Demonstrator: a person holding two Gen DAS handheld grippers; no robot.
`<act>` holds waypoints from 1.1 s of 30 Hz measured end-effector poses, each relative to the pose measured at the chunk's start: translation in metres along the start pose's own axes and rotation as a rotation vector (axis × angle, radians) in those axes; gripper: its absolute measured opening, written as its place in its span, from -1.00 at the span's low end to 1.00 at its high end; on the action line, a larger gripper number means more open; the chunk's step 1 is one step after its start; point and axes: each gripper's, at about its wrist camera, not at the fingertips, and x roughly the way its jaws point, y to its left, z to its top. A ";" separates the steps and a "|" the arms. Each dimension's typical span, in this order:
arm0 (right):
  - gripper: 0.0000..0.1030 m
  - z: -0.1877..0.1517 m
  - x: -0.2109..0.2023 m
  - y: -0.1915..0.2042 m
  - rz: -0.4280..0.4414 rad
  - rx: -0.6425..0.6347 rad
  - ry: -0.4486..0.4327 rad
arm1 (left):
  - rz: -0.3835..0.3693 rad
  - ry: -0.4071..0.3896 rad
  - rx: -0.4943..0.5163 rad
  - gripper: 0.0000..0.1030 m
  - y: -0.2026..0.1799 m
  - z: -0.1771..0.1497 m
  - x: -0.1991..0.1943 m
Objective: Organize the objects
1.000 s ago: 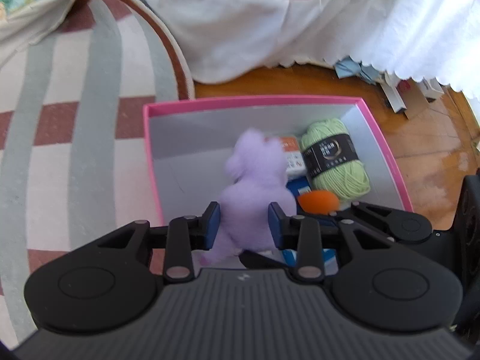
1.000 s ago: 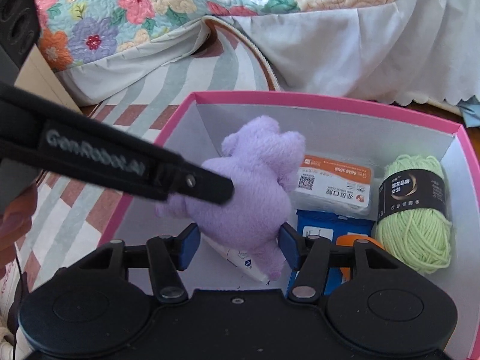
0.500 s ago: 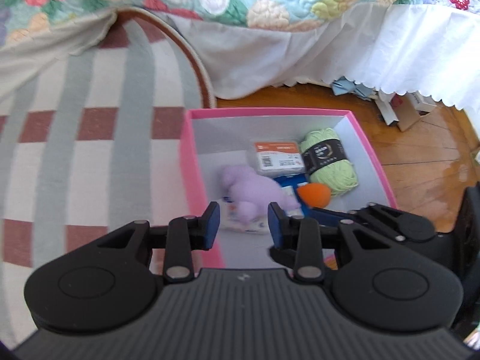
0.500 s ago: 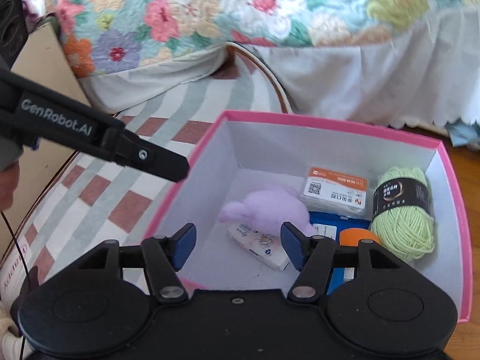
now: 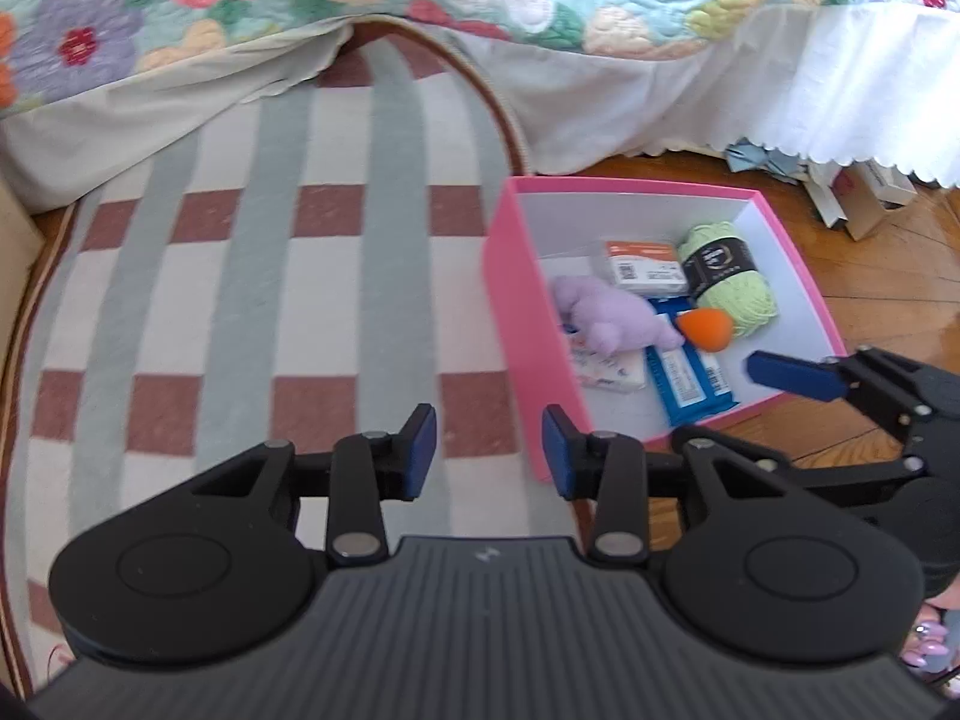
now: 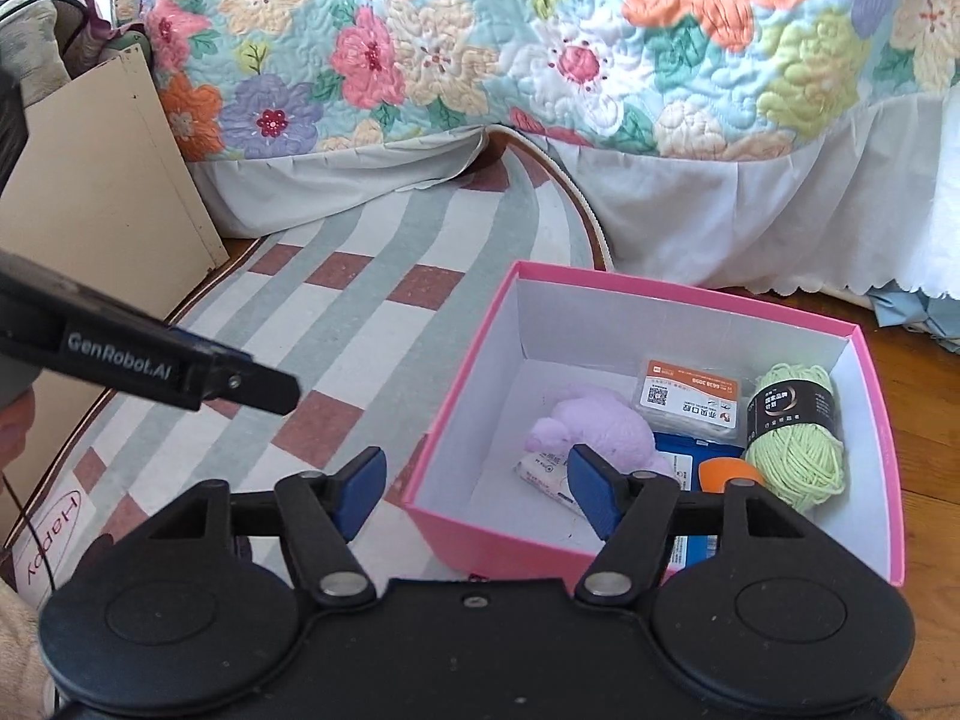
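Note:
A pink box (image 5: 517, 300) (image 6: 456, 420) with white inner walls sits on the floor by the rug. Inside lie a purple plush toy (image 5: 612, 318) (image 6: 594, 429), a green yarn ball (image 5: 729, 279) (image 6: 795, 441), an orange-and-white card pack (image 5: 645, 261) (image 6: 690, 399), a blue packet (image 5: 690, 375) (image 6: 684, 450), a white tissue pack (image 6: 543, 471) and an orange ball (image 5: 707, 329) (image 6: 723, 474). My left gripper (image 5: 489, 450) hovers over the rug left of the box, jaws opening with nothing between them. My right gripper (image 6: 477, 489) hangs above the box's near left corner, jaws opening and empty.
A striped and checked rug (image 5: 270, 300) (image 6: 360, 324) covers the floor to the left. A bed with a floral quilt (image 6: 540, 48) and white skirt (image 5: 810, 78) stands behind. Cardboard scraps (image 5: 864, 204) lie on the wooden floor (image 5: 888, 276). A beige board (image 6: 102, 198) leans at left.
The purple plush, held between both grippers above the box a second ago, now lies inside it. Both grippers have pulled up and back to the left, and their jaws stand wider.

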 end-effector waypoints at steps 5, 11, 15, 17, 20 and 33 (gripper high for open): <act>0.49 -0.001 -0.007 0.015 -0.035 0.039 0.008 | 0.063 -0.030 -0.062 -0.13 0.023 -0.016 -0.015; 0.84 -0.006 -0.015 0.034 -0.071 0.076 -0.015 | 0.122 -0.030 -0.055 0.15 0.038 -0.031 -0.025; 0.89 -0.009 -0.020 0.043 -0.098 0.095 -0.016 | 0.151 -0.015 -0.038 0.33 0.041 -0.041 -0.026; 0.91 -0.010 -0.023 0.047 -0.112 0.110 -0.017 | 0.149 -0.007 -0.040 0.40 0.044 -0.046 -0.027; 0.92 -0.011 -0.029 0.053 -0.131 0.120 -0.031 | 0.165 -0.002 -0.030 0.56 0.048 -0.053 -0.028; 0.94 -0.005 -0.027 0.058 -0.268 0.156 0.058 | 0.223 -0.003 -0.013 1.00 0.055 -0.063 -0.037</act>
